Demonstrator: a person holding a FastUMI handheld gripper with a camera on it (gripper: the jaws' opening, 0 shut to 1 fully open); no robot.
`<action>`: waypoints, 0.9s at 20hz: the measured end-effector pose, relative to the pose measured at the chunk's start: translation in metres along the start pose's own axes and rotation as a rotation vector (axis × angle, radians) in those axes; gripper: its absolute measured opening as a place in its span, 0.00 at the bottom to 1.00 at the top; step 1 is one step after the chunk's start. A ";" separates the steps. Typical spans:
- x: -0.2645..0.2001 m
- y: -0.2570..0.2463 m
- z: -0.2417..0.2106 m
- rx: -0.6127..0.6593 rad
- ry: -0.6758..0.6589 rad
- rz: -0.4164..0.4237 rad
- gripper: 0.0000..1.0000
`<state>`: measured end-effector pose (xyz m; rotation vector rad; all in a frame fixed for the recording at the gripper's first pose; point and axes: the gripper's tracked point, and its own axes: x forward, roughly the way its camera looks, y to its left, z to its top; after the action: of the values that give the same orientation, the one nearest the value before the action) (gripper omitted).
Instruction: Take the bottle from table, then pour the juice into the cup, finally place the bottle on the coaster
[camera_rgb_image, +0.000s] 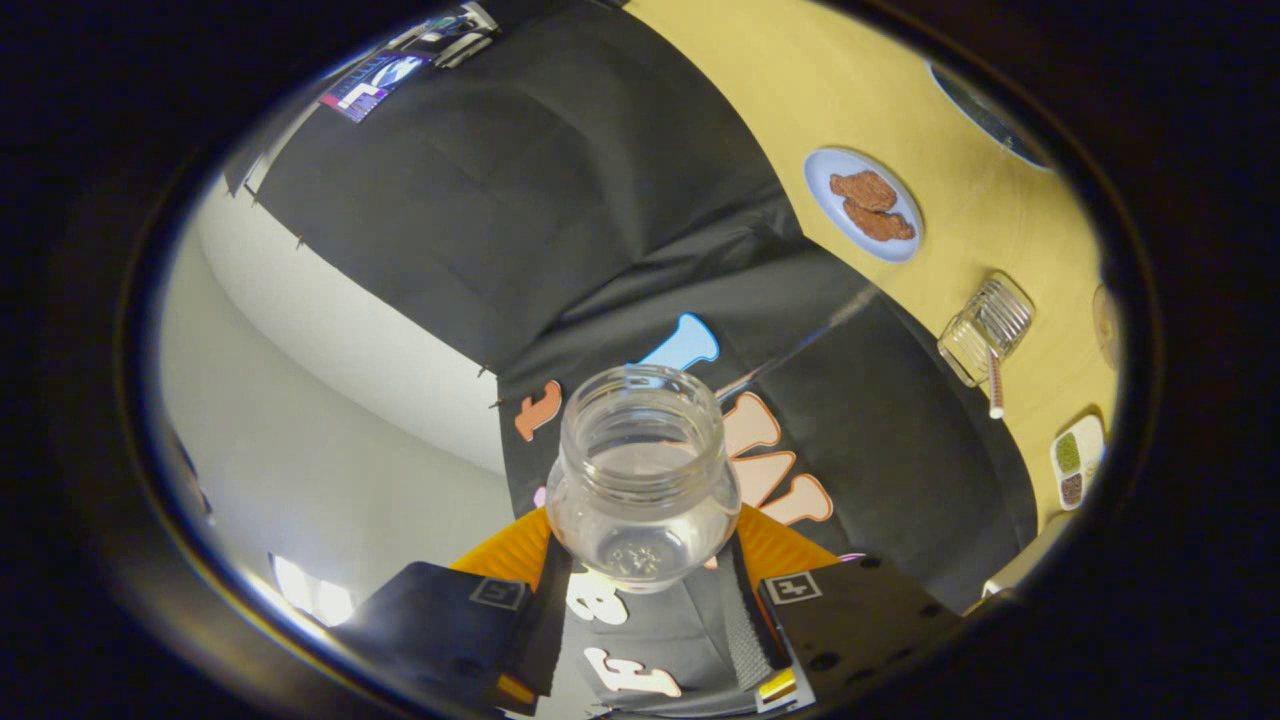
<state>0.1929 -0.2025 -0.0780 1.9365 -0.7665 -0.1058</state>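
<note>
Clear bottle (640, 470) between gripper (645, 600) fingers

The bottle (640, 475) is clear glass or plastic, with a round body, a short threaded neck and a wide mouth. It has no cap, and the mouth is open toward the camera. It sits between the two fingers of the gripper (645, 600), which close on its lower body from both sides. It looks nearly empty; whether some liquid is left, I cannot tell. The cup (985, 330) is a clear ribbed glass on the yellow table (800, 90), far right, well apart from the bottle.
</note>
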 end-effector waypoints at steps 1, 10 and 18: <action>0.000 0.001 0.001 0.005 -0.005 0.007 0.71; -0.004 -0.001 0.002 0.016 -0.019 0.033 0.71; -0.004 -0.004 0.003 0.007 -0.024 0.039 0.71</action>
<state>0.1905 -0.2011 -0.0838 1.9291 -0.8210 -0.1036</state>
